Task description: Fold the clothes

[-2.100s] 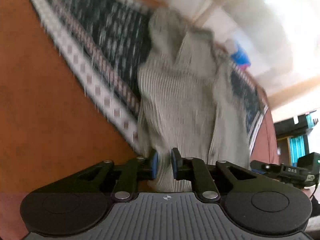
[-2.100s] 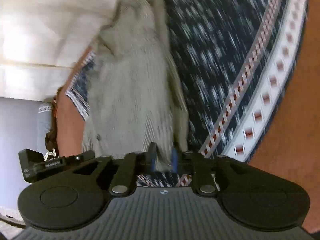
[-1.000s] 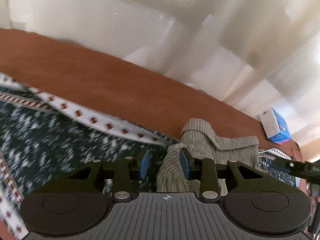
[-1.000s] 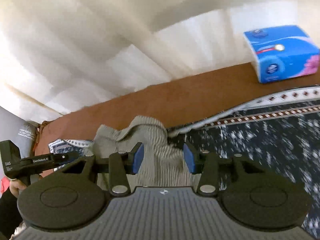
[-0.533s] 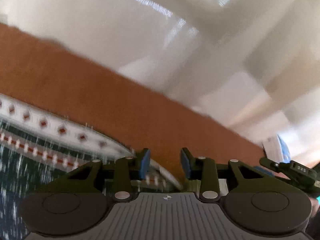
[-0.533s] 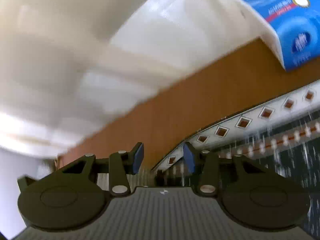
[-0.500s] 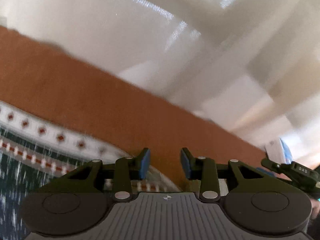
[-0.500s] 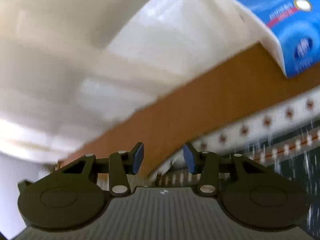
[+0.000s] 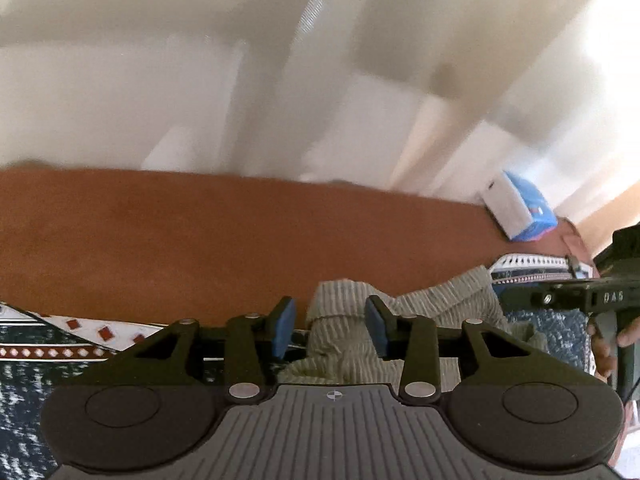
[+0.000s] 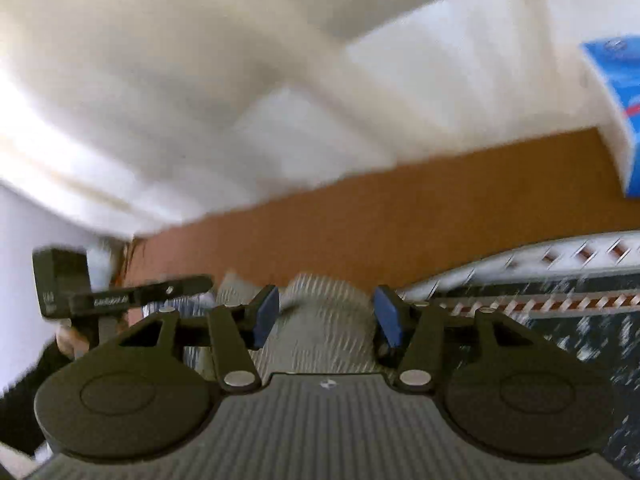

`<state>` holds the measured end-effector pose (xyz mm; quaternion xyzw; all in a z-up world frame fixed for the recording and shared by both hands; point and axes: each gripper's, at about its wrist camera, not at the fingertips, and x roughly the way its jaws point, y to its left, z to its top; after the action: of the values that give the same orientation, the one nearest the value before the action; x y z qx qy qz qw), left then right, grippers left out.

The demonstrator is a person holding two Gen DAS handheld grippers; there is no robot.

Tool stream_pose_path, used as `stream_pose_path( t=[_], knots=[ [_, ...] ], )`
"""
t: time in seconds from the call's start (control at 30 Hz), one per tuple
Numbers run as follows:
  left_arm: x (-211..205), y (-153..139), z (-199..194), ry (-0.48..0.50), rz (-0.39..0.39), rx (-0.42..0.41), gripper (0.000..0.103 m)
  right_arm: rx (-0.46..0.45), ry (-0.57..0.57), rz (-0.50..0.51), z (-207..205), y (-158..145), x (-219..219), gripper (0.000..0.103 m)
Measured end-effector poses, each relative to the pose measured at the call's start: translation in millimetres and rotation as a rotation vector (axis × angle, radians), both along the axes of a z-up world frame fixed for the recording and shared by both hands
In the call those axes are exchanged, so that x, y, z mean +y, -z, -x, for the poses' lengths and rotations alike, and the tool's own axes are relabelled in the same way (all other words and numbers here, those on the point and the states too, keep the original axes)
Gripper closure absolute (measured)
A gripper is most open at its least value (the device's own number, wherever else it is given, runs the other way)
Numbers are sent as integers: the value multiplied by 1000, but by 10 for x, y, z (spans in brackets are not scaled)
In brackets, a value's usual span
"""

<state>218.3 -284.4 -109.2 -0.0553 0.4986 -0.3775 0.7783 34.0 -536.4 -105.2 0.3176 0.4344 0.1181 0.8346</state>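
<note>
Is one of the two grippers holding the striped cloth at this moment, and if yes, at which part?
Nothing is held. The left gripper and the right gripper are both open, with the striped garment lying loose between their fingers.

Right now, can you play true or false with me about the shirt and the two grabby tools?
1. Both tools are open. True: the left tool and the right tool each show a wide gap between their blue pads.
2. The shirt is plain red. False: the shirt is grey-green with thin stripes.
3. A blue tissue box sits near the far edge of the table. True: the tissue box is there, by the white curtain.
4. The shirt hangs up in the air. False: it lies bunched on the patterned cloth on the table.
5. The right tool is pinching the shirt. False: its pads stand apart on either side of the fabric.
</note>
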Motion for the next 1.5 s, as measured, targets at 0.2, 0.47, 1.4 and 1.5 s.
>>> stream_pose_path(
  t=[0.2, 0.47, 1.4, 1.5],
  knots=[
    [-158, -3, 165, 134, -33, -7, 42, 12, -43, 24, -47, 33, 113, 39],
    [-262, 230, 43, 116, -94, 32, 40, 44, -51, 36, -193, 213, 120, 39],
    [619, -1080, 1459, 106, 214, -112, 90, -204, -163, -39, 1016, -1077, 477, 89],
    [753, -1167, 1802, 153, 212, -114, 89, -214, -205, -20, 1378, -1221, 627, 89]
  ],
)
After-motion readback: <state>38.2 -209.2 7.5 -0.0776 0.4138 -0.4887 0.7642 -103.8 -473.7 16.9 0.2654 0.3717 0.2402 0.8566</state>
